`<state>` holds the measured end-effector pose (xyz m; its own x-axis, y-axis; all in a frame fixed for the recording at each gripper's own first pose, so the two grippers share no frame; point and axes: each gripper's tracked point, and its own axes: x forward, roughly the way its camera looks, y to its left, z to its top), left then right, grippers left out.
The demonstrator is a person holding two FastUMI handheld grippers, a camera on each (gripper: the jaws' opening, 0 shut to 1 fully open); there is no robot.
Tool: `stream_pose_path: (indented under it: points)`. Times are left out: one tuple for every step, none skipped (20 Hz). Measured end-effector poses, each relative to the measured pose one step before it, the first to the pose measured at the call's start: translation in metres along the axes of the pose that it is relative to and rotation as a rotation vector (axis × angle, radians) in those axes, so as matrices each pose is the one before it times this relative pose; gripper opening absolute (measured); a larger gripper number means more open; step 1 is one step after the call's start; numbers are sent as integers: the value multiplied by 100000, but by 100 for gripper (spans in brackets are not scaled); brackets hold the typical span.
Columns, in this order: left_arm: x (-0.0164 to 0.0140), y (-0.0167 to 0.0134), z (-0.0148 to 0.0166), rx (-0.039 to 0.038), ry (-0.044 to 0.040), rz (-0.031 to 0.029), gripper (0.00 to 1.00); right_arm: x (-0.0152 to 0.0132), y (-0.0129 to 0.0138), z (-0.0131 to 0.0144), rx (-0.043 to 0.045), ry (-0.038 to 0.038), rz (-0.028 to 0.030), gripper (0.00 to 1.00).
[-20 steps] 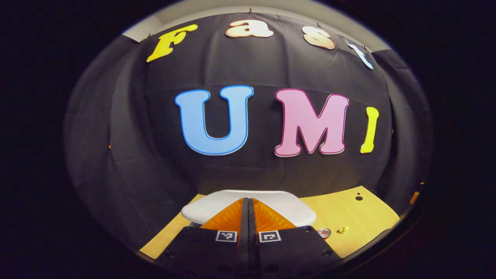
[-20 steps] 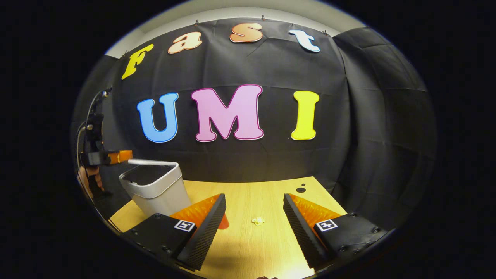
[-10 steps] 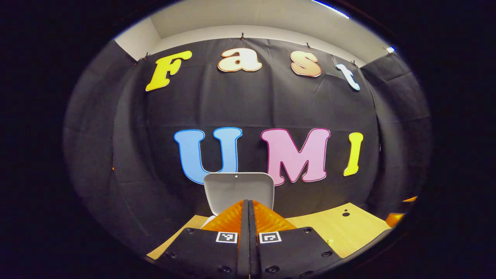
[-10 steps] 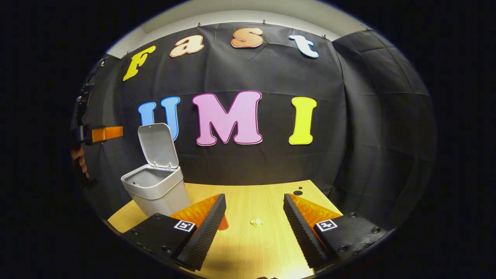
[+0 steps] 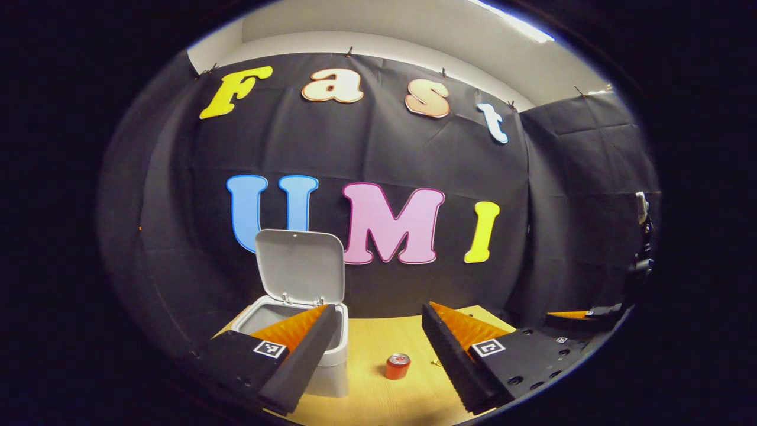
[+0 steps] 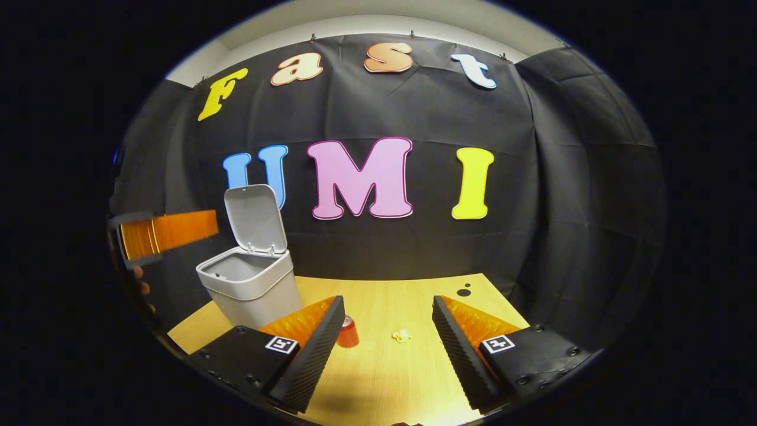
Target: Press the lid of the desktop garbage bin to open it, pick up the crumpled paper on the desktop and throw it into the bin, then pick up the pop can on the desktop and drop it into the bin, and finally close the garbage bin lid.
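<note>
The grey desktop bin [image 5: 331, 361] [image 6: 251, 287] stands at the table's left with its lid [image 5: 300, 266] [image 6: 255, 219] tipped up and its mouth showing. A red pop can [image 5: 398, 365] [image 6: 348, 332] stands upright just right of the bin. The small crumpled paper [image 6: 401, 335] lies on the table right of the can. My left gripper [image 5: 378, 313] is open and holds nothing, back from the bin, its left finger overlapping the bin's rim in the left gripper view. Left of the bin and level with the lid, it appears as the left gripper [image 6: 165, 231]. My right gripper [image 6: 387, 305] is open and holds nothing, low over the table, framing the paper.
The wooden table [image 6: 384, 378] ends at the black cloth wall behind. Two small dark holes [image 6: 463, 291] mark its back right corner. The right gripper [image 5: 582, 316] appears at the far right edge of the left gripper view.
The bin lid has sprung up from shut to fully raised. My left gripper lifted off the lid, drew back and opened its fingers. The right gripper stayed almost still.
</note>
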<state>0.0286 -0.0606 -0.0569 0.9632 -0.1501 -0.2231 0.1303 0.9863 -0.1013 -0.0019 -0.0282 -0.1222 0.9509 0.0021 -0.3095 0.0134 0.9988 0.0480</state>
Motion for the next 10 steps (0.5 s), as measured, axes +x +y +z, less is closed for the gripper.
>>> stream_pose_path:
  points:
    - [29, 94, 43, 619, -220, 638, 97, 138, -174, -31, 166, -27, -1, 96]
    - [8, -176, -294, 554, 117, 223, 96, 193, -427, 61, -355, -172, -940, 96]
    - [-117, -288, -354, 103, 391, -119, 96, 323, -448, -85, -559, 37, -823, 97]
    - [-129, -228, -205, -173, 434, -447, 97, 434, -354, -258, -502, 804, -466, 97]
    - [-91, -121, -297, -171, 737, -70, 97, 602, -395, -412, -798, 1094, -618, 96]
    - [-16, 135, -297, -47, 736, 257, 97, 869, -95, -792, -352, 3033, 1427, 97]
    - [-10, 109, -351, 240, 945, 512, 97, 911, 133, -1394, 203, 6199, 2216, 96]
    - [50, 181, -717, 224, 1845, 1125, 96, 757, -163, -1226, 577, 5394, 1061, 96]
    - [38, -58, -613, 321, 1445, -200, 97, 1168, -366, -988, 700, 3684, 867, 96]
    - [-93, -140, -400, 947, 1045, -13, 97, 920, -213, -536, 122, 2361, 570, 96]
